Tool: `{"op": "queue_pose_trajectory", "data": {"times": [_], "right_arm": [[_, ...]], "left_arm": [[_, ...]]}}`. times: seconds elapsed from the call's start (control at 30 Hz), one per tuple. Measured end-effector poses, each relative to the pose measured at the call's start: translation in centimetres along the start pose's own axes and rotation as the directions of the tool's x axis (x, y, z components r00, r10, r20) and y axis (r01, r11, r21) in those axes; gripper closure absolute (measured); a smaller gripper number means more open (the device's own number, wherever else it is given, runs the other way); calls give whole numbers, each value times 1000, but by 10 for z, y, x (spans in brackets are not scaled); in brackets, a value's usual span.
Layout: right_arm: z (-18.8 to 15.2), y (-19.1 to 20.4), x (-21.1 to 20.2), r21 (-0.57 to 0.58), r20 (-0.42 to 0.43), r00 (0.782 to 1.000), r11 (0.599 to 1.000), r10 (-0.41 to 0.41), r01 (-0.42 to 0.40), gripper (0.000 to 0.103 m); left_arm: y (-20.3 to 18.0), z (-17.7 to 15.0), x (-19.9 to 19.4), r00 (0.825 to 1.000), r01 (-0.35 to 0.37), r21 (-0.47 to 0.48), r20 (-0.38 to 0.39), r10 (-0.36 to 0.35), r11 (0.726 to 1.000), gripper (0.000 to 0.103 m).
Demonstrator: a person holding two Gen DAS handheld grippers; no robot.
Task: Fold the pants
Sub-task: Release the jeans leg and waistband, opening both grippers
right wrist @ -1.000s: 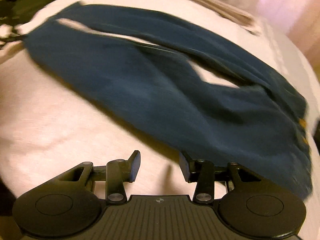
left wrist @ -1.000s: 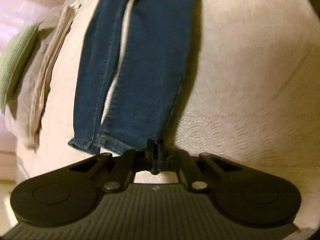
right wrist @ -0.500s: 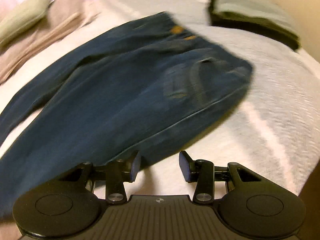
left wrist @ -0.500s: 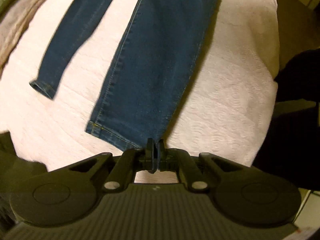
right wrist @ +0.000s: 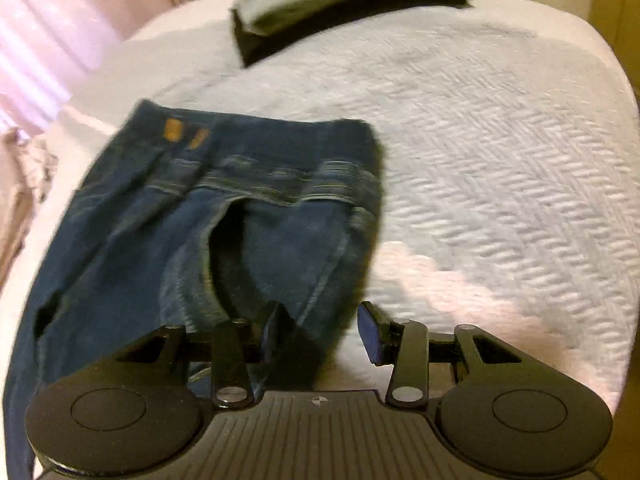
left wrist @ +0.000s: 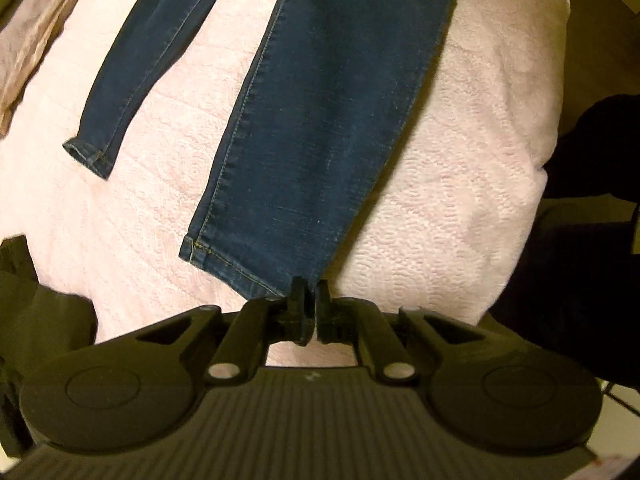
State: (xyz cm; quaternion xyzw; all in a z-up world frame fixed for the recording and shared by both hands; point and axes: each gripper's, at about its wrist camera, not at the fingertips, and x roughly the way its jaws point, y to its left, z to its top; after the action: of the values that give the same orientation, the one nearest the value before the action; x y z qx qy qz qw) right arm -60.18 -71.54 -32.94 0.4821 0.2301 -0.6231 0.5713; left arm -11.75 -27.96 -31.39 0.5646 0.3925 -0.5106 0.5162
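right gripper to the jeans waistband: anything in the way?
Nothing visible. The right gripper hangs open right at the hip edge of the jeans, denim already under its left finger. The bedspread beside it is bare; the folded stack of clothes lies well beyond the waistband.

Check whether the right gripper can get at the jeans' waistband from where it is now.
Probably yes. The right gripper stands open over the hip edge of the jeans, and the waistband lies flat and uncovered just beyond it. The folded clothes stack sits well clear, further back on the bedspread.
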Motion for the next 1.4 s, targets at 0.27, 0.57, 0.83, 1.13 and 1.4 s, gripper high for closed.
{"op": "queue_pose_trajectory", "data": {"times": [0.27, 0.57, 0.83, 1.13, 1.4], "right_arm": [[11, -8, -22, -114, -43, 998, 992, -51, 46, 63], [15, 48, -93, -323, -70, 995, 942, 76, -95, 58], [-4, 112, -140, -410, -170, 963, 874, 208, -261, 47], [-31, 156, -213, -507, -189, 960, 816, 209, -277, 40], [-38, 149, -242, -575, -166, 974, 787, 153, -222, 39]], "left_arm": [[0, 16, -32, 998, -40, -111, -49, 35, 993, 87], [31, 54, -77, 979, -160, -519, 23, 201, 840, 64], [54, 83, -104, 961, -86, -751, 111, 254, 655, 35], [74, 117, -130, 944, 81, -820, 245, 220, 566, 9], [53, 154, -149, 924, 66, -740, 299, 240, 669, 1]]}}
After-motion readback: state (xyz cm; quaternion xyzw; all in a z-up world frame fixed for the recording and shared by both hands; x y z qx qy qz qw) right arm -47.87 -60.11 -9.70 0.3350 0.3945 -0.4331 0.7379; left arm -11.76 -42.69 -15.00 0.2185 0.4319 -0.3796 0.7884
